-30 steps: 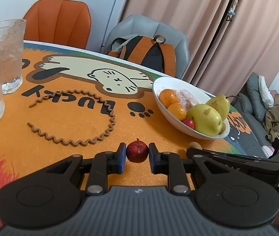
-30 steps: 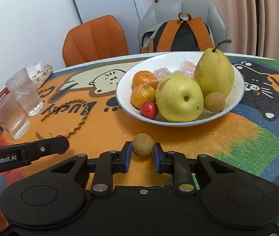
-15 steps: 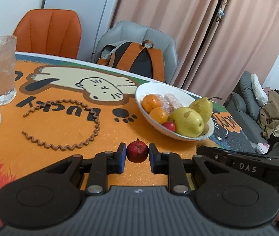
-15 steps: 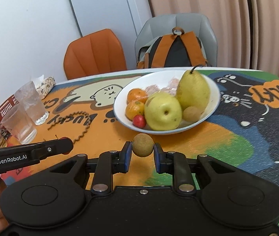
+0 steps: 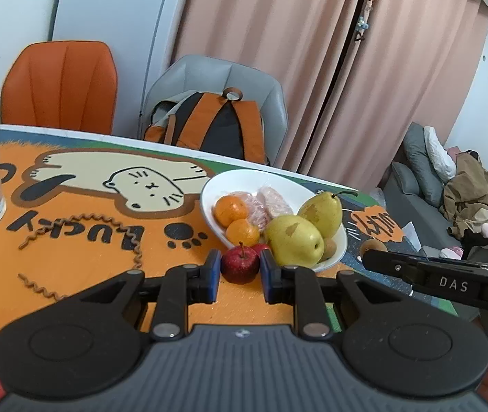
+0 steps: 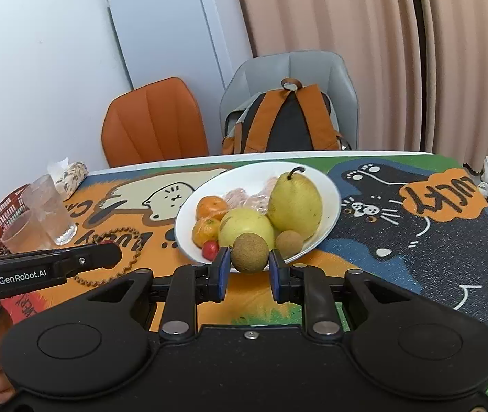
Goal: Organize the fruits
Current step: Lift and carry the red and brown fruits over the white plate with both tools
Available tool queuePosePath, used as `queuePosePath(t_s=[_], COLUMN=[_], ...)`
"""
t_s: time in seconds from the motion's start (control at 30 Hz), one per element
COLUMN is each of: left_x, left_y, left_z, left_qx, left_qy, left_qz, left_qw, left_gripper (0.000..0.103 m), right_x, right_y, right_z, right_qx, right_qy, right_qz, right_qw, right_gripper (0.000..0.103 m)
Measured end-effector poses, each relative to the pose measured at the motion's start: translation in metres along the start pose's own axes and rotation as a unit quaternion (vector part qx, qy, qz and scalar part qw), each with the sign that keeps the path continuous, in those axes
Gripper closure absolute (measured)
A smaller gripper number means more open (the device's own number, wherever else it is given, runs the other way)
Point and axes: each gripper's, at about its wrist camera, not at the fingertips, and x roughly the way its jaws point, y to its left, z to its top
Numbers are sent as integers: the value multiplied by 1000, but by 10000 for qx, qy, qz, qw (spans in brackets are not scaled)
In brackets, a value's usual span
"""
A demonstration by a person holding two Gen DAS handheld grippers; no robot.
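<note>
Open bench (image 6: 398, 267) right of white bowl (image 6: 326, 185), bowl's near half packed with fruit, far rim free, drinking glasses (image 6: 50, 207) crowding left edge

Right gripper (image 6: 247, 270) jaws clamp a brown round fruit (image 6: 250, 252) above the worktop (image 6: 416, 257), just before the white fruit bowl (image 6: 326, 185).

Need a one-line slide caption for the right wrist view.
Right gripper holds a brown round fruit before the white bowl.
</note>
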Motion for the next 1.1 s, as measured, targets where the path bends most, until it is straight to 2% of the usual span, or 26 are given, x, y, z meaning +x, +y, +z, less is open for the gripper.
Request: queuePosePath(t_s=[0.57,1.1], left_x=[16,50], left_y=[-13,-14], left_z=[18,40], left_qx=[217,296], left_qy=[-16,41], left_qz=[-107,-60], left_qw=[9997,9995], left_gripper=[81,81], right_x=[-3,20], right_y=[-21,-49], right_z=[19,36], right_qx=[40,162], right_qy=[-141,-185], right_qz=[-194,-219], right_qw=[9997,9995], right_gripper=[81,81])
